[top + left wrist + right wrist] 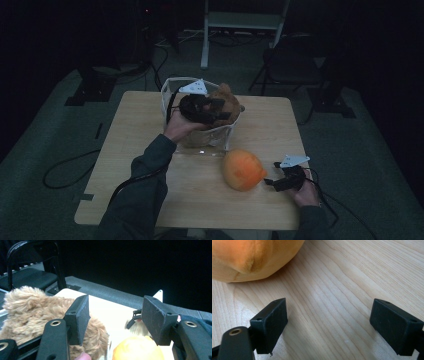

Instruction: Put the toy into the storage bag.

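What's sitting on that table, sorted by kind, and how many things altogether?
Brown plush toy: 1
Orange plush toy: 1
White basket: 1
Handheld grippers: 2, the left gripper and the right gripper
Total: 5

Brown plush [227,102] in bag [220,135]; orange plush [243,170] on table [200,195]
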Available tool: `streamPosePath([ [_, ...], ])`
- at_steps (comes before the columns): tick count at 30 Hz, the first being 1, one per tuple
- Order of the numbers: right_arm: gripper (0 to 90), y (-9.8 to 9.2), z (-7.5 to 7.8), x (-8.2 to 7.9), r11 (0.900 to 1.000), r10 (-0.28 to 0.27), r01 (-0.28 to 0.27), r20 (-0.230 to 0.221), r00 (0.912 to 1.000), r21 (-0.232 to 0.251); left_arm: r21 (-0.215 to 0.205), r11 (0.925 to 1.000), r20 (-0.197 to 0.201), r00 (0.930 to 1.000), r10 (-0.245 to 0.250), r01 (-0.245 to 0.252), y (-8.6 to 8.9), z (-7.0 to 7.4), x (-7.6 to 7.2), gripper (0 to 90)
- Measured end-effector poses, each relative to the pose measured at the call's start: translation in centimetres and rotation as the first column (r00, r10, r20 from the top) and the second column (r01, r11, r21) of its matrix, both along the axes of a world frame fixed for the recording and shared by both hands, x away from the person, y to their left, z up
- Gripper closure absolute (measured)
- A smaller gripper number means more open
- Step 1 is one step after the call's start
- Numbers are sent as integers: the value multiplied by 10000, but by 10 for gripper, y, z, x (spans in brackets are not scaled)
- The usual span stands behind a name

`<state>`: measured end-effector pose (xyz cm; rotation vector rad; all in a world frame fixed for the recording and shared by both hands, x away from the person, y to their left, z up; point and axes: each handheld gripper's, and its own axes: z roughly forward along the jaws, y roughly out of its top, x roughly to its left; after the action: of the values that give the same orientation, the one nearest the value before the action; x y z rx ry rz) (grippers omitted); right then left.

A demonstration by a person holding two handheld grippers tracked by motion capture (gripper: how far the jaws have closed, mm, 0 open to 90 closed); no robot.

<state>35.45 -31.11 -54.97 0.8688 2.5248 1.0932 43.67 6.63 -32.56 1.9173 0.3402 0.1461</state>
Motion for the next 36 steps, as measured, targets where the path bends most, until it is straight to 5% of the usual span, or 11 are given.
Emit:
streamPosePath([
  [36,139,0,0,0,10000,-26,26,-16,10000,0,30,9991,255,9987,-432,431,-6,-15,-34,398],
])
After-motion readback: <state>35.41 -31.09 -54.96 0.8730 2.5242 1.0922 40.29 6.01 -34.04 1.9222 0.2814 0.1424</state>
